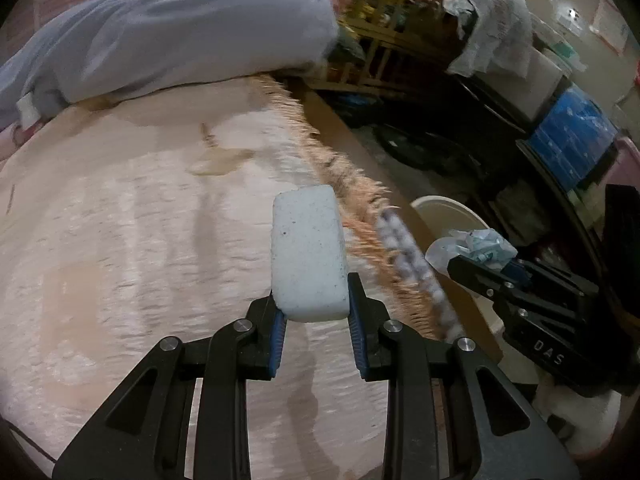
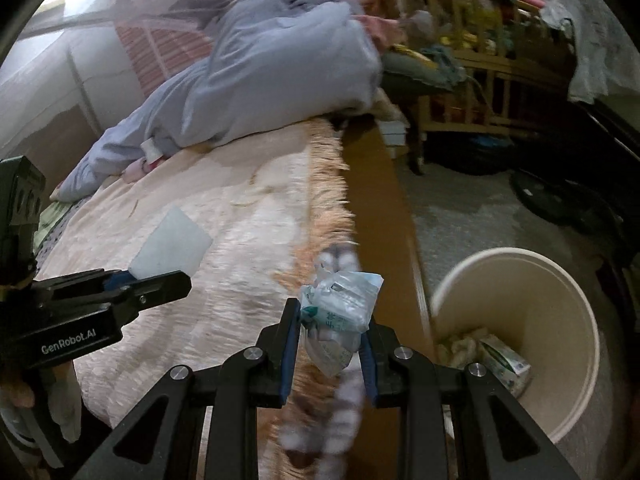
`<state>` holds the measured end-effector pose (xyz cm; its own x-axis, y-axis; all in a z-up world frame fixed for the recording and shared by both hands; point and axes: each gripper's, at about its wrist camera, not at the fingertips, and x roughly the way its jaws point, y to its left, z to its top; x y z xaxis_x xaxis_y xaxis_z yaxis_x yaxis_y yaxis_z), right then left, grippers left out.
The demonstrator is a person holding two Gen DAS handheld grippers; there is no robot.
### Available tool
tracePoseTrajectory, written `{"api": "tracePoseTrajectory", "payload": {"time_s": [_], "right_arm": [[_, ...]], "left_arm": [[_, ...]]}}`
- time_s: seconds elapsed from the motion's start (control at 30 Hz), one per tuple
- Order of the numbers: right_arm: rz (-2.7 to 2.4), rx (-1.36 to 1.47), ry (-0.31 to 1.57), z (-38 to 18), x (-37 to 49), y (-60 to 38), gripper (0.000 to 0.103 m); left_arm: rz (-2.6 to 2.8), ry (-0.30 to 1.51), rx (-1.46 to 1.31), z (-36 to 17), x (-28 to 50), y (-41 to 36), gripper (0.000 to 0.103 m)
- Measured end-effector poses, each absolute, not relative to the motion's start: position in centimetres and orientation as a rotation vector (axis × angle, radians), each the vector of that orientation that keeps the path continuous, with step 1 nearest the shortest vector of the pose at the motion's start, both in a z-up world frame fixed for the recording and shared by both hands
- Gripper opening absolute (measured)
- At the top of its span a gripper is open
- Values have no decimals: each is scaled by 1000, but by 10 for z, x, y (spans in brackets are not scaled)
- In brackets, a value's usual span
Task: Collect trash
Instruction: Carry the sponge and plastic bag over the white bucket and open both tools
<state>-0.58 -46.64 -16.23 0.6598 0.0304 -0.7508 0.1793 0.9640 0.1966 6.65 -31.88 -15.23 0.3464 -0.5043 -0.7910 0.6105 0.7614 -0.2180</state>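
Observation:
My left gripper (image 1: 316, 312) is shut on a white foam block (image 1: 308, 252), held above the pink bedspread (image 1: 140, 220); the same block (image 2: 172, 246) and left gripper (image 2: 160, 276) show at the left of the right wrist view. My right gripper (image 2: 332, 344) is shut on a crumpled clear plastic wrapper with green print (image 2: 340, 312), held over the fringed bed edge. In the left wrist view the right gripper (image 1: 472, 256) and its wrapper (image 1: 484, 246) sit at the right. A cream waste bin (image 2: 560, 360) stands on the floor to the right, with a green-white carton (image 2: 504, 360) and scraps inside.
A blue-grey duvet (image 2: 260, 80) is heaped at the far end of the bed. A brown bed frame rail (image 2: 384, 216) runs beside the orange fringe (image 2: 328, 184). A wooden cot (image 2: 472, 68), dark bags and a blue box (image 1: 572, 140) crowd the floor beyond the bin.

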Motion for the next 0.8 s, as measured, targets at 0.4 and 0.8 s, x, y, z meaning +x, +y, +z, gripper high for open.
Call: {"api": "tracePoseTrajectory", "payload": {"time_s": [0.4, 0.8], "right_arm": [[-197, 320, 867, -175, -37, -521, 26], [-295, 351, 873, -186, -54, -564, 26]], "left_arm": [[-814, 987, 177, -157, 51, -384, 25], [-928, 1051, 148, -167, 49, -429, 25]]}}
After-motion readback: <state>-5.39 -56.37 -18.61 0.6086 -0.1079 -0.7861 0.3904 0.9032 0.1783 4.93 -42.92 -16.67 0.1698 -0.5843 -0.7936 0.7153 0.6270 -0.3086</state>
